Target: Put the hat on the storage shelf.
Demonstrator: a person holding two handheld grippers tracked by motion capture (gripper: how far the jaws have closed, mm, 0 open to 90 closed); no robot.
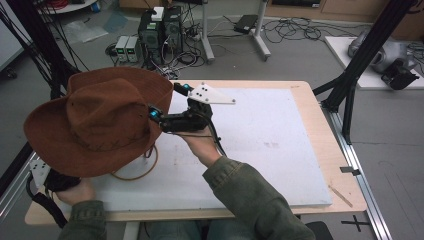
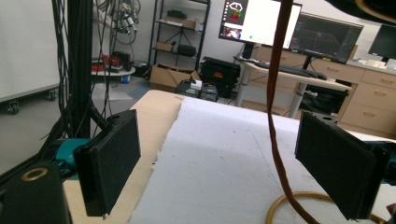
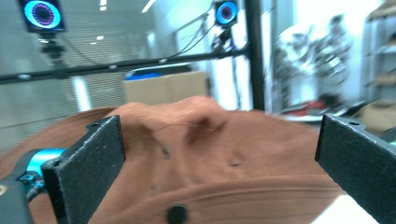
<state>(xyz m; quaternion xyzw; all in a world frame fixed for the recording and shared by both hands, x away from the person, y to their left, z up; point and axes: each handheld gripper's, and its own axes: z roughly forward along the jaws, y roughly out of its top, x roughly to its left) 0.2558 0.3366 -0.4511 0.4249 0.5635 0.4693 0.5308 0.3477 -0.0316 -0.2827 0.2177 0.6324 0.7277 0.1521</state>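
A brown wide-brimmed hat (image 1: pixel 100 120) hangs over the table's left side, its brim above the white board (image 1: pixel 265 140); what holds it up is hidden. Its brown chin cord (image 2: pixel 275 116) drops between my left gripper's (image 2: pixel 224 168) open jaws without touching them and ends in a loop (image 1: pixel 135 172) on the board. The left gripper's body (image 1: pixel 52 181) shows under the brim at the near left corner. My right gripper (image 1: pixel 164 100) is level with the hat's right brim and points at it, open. In the right gripper view the hat's crown (image 3: pixel 210 154) lies just beyond the right gripper (image 3: pixel 219 172), untouched.
The white board covers most of the wooden table (image 1: pixel 330 145). Black frame posts (image 1: pixel 360 65) rise at the table's right and left. Computer boxes and cables (image 1: pixel 160 30) sit on the floor beyond the far edge. A desk with monitors (image 2: pixel 261 18) stands further back.
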